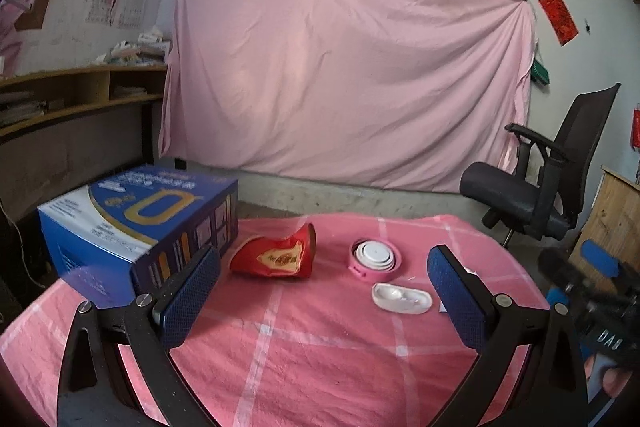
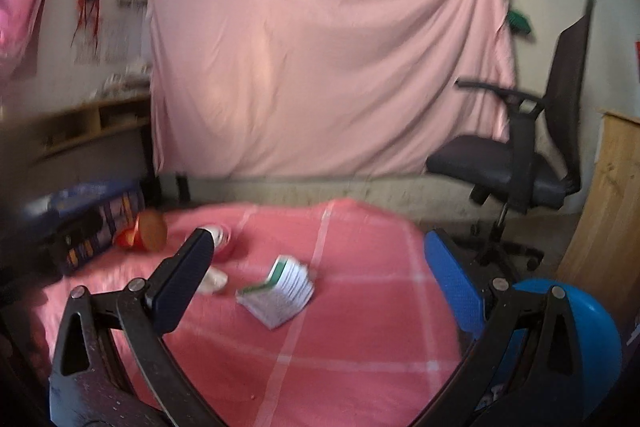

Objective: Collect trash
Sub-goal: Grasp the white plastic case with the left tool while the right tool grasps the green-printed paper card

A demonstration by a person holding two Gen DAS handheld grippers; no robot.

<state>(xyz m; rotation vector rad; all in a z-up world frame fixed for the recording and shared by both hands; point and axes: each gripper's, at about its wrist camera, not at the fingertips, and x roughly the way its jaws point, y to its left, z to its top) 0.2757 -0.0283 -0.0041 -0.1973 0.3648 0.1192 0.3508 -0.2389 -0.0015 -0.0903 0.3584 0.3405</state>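
Note:
A crushed red paper cup [image 1: 276,255] lies on its side on the pink checked tablecloth [image 1: 320,355], beside a blue carton [image 1: 132,215]. To its right sit a pink-rimmed round white item [image 1: 374,255] and a white curved case [image 1: 402,299]. My left gripper [image 1: 325,254] hovers open over the near side of the cloth, nothing between its fingers. The right wrist view is blurred: my right gripper [image 2: 318,241] stands open and empty above a small white and green booklet [image 2: 280,291], with the red cup [image 2: 146,233] far left. The right gripper's blue pads [image 1: 600,263] show at the left view's right edge.
A black office chair [image 2: 520,167] stands on the floor past the table's right side. A blue rounded object [image 2: 568,331] sits low at the near right, and a wooden cabinet [image 2: 612,207] stands behind it. A pink sheet [image 1: 340,75] covers the back wall; shelves [image 1: 72,95] are on the left.

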